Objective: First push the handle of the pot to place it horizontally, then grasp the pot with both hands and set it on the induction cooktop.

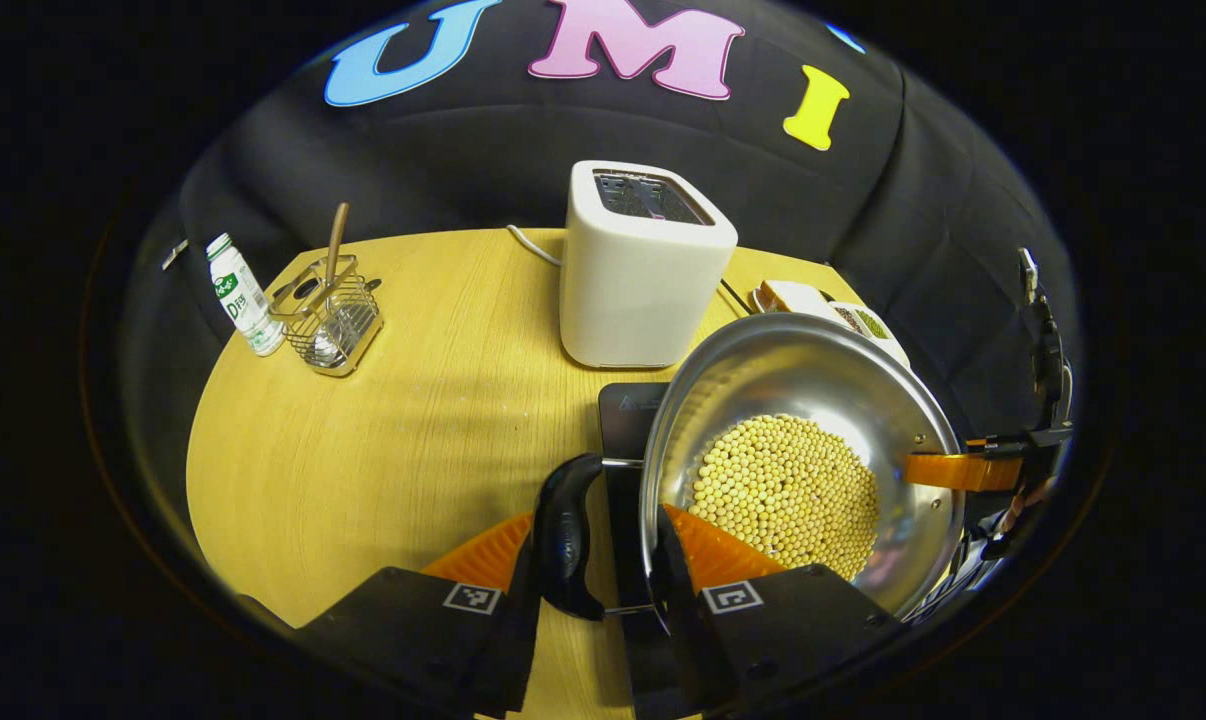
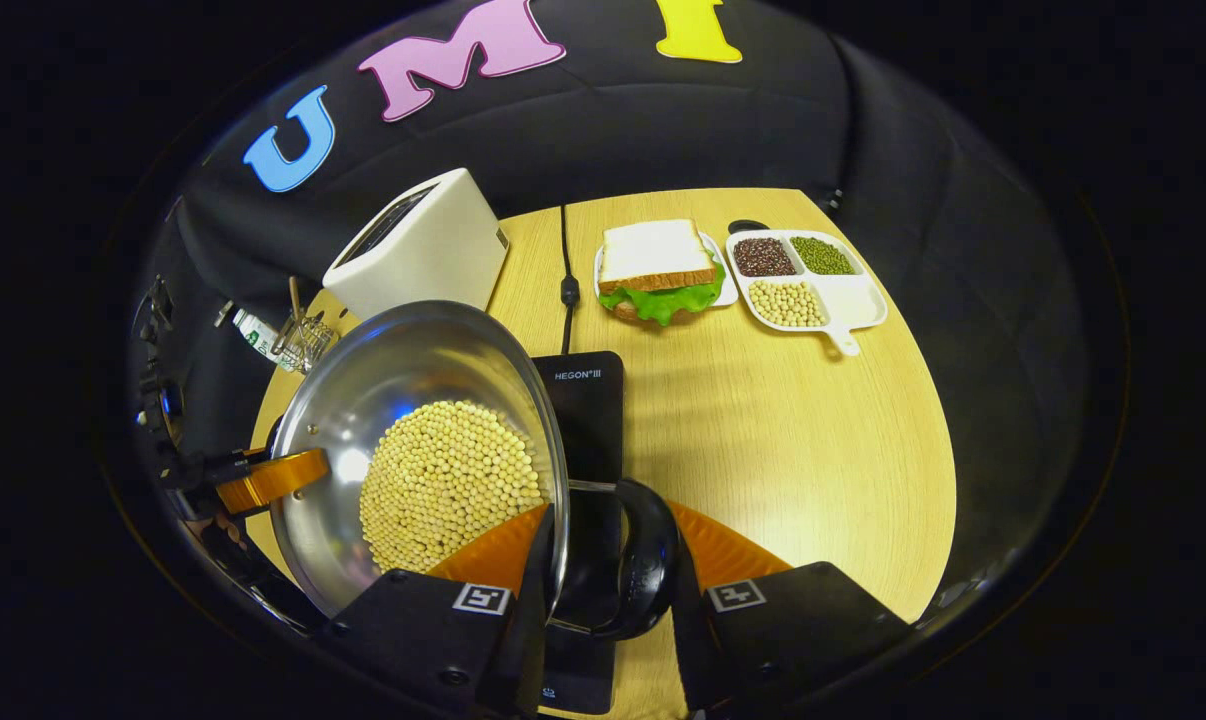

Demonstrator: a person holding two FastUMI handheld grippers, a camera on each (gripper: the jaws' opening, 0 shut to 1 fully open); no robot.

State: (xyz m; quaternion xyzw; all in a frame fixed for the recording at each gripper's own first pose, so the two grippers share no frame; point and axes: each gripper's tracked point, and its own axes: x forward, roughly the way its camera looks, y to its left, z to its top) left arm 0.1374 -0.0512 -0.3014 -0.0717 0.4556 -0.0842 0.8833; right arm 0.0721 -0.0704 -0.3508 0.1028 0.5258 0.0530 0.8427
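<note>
While both hand-held grippers carry the pot (image 1: 803, 440) above the desk (image 1: 383, 440), most of the risk sits in how little each one has hold of. Left hand-held gripper (image 1: 603, 550) is closed down w/ its fingers either side of the black loop handle (image 1: 568, 535) and the pot's rim; right hand-held gripper (image 2: 608, 565) does the same on the opposite handle (image 2: 643, 570), narrow gap, gripping handle + rim. Pot hangs tilted over the induction cooktop (image 2: 583, 400), which lies near the desk's middle, just in front of the toaster (image 1: 643, 270); can't tell if the base touches the glass yet, prob. not. It's loaded w/ soybeans (image 1: 788, 490) heaped on one side, so weight is uneven. If one side drops faster than the other, beans slide, the pot tips further & spills over the rim. Handles look like swinging loops: if one pivots in the grip, the pot could swing or slip out. Lowering off-centre could leave it half off the cooktop, or clip the toaster behind. Sandwich plate (image 2: 663, 270) and the divided bean tray (image 2: 808, 275) toward the far right corner sit well apart from the pot, low risk there. Bottle (image 1: 243, 295) & wire utensil holder (image 1: 328, 310) at the far left corner likewise out of the way. Best bet, judging from this: level it first, then lower both sides together.
</note>
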